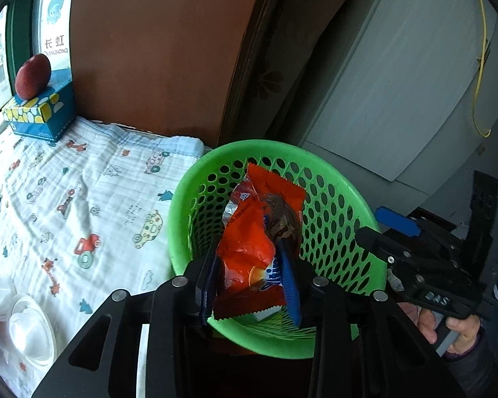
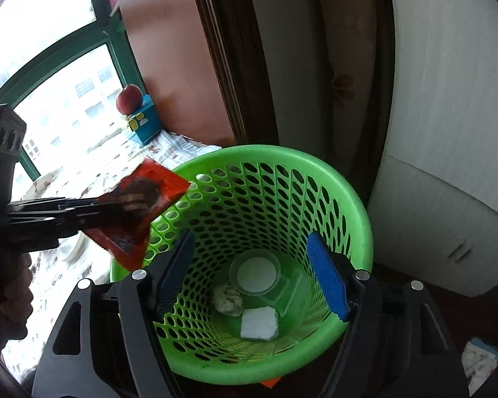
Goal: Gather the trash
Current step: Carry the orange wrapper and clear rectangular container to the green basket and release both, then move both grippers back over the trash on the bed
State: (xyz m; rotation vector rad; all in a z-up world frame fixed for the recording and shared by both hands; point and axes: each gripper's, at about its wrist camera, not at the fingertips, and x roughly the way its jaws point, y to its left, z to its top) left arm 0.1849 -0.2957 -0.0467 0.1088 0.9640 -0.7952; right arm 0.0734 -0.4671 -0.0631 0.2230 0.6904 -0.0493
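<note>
An orange snack wrapper [image 1: 245, 242] stands between the blue pads of my left gripper [image 1: 249, 265], which is shut on it, over the mouth of a green perforated basket [image 1: 179, 199]. From the right wrist, the wrapper [image 2: 146, 199] hangs at the basket's left rim [image 2: 358, 209], held by the left gripper [image 2: 116, 212]. My right gripper [image 2: 249, 237] is open above the basket with nothing between its fingers. On the basket's floor lie a crumpled paper [image 2: 227, 300], a white foam square [image 2: 259, 323] and a clear round lid [image 2: 255, 273].
The basket stands beside a bed covered by a car-print blanket [image 1: 83, 199]. An apple [image 1: 33, 76] sits on a blue tissue box [image 1: 43, 112] by the window. Clear plastic cups [image 1: 30, 328] lie on the blanket. A white cabinet [image 1: 398, 83] is behind the basket.
</note>
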